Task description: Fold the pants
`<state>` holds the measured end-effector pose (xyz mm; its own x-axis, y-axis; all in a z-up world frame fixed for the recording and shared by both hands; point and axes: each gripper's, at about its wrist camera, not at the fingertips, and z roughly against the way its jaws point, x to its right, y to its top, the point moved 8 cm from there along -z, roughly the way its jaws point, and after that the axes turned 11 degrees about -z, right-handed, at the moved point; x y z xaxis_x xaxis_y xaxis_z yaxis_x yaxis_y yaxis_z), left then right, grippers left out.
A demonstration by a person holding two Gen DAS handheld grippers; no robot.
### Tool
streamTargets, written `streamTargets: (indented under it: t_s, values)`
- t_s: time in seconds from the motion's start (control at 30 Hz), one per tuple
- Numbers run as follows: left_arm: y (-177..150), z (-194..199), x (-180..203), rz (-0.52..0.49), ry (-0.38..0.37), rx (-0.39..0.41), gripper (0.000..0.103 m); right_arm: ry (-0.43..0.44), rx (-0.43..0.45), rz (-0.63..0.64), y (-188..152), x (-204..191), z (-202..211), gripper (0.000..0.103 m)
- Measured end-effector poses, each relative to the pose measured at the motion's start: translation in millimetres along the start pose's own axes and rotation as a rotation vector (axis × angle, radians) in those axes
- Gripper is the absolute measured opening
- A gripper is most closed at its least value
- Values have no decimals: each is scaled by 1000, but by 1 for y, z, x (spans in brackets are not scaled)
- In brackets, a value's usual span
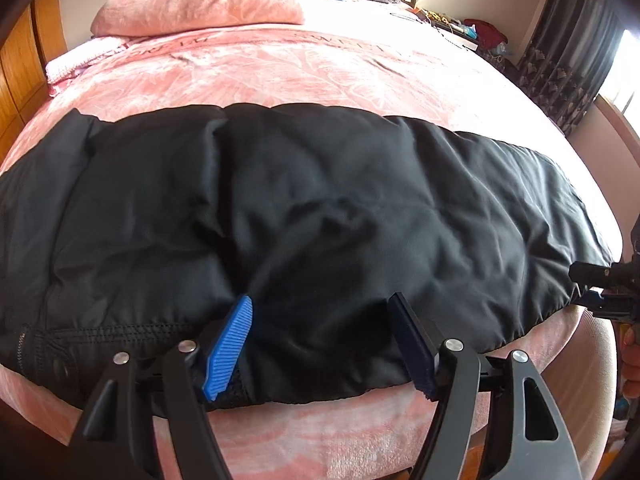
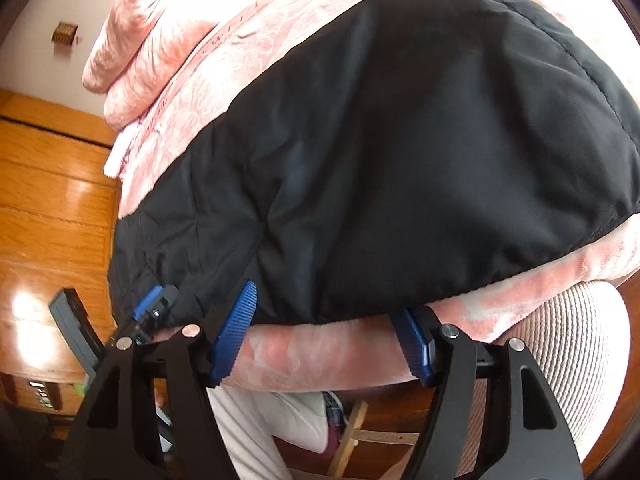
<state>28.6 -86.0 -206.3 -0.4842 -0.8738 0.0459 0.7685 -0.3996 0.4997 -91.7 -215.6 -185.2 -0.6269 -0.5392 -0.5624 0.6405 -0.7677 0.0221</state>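
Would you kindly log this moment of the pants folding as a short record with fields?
garment: black pants, spread across the near edge of the bed
surface: pink blanket
left gripper: open, over the pants' near hem
right gripper: open, at the bed's edge, below the hem
pillows: pink, stacked at the far end
fold: no crosswise fold visible yet

A pink bedspread carries stacked pink pillows, with a wooden wardrobe and dark curtains nearby.

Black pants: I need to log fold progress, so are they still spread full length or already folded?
Folded lengthwise, not across: the black pants lie as one long band along the pink bedspread, waist zipper at one end.
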Motion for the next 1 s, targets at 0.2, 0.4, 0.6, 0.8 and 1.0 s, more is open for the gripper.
streamTargets:
  t_s: [0.2,0.4,0.6,0.8,1.0]
  values:
    - [1,-1,1,18,-8,-12,71,70,20,-72,18,7,0,23]
    - [5,-5,-6,26,6,-3,72,56,126,75,20,-19,35,7]
    - [4,-9,-3,-1,17,-17,73,-43,39,-3,22,13,-1,13]
    - [9,1,-1,32,9,-3,73,-3,74,-22,30,19,21,33]
    - [11,6,-3,19,21,11,77,58,120,-89,37,41,37,38]
